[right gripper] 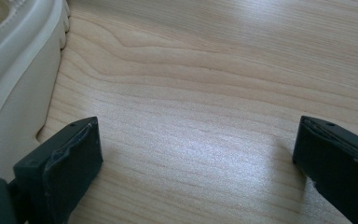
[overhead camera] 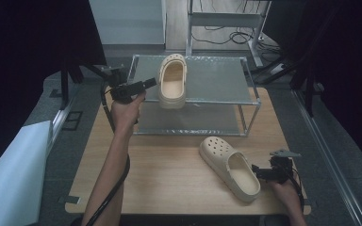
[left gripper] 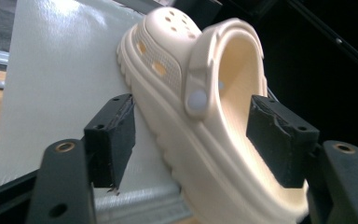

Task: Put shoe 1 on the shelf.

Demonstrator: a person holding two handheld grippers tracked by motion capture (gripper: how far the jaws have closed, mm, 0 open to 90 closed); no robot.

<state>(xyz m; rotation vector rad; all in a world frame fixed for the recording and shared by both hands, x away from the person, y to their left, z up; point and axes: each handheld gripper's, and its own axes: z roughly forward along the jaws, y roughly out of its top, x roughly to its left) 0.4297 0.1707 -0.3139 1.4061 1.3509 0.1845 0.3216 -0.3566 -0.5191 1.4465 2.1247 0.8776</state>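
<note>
status: one cream clog (overhead camera: 172, 81) stands on the top shelf of the metal rack (overhead camera: 249, 77), toe away from the person, heel at the front edge. the second clog (overhead camera: 229, 167) lies on the wooden table (overhead camera: 169, 165) in front of the rack, toe pointing toward it, heel toward the person. judged from this, the shelving of the pair is about half done: one shoe placed, one left to lift.

left gripper (overhead camera: 149, 83): held beside the heel of the shelved clog. in the left gripper view its jaws stand wide, one pad outside the sole (left gripper: 177, 140), the other over the heel opening; no firm clamping is visible, so the shoe appears to rest on the shelf by itself.

right gripper (overhead camera: 257, 170): low at the heel of the table clog. the right gripper view shows jaws wide apart over bare wood, the clog's side (right gripper: 14, 79) just beside one jaw, nothing between them.

condition of item: moulded foam, thick ridged sole, vent holes across the toe, heel strap on a round rivet, swung forward. no damage seen.
</note>
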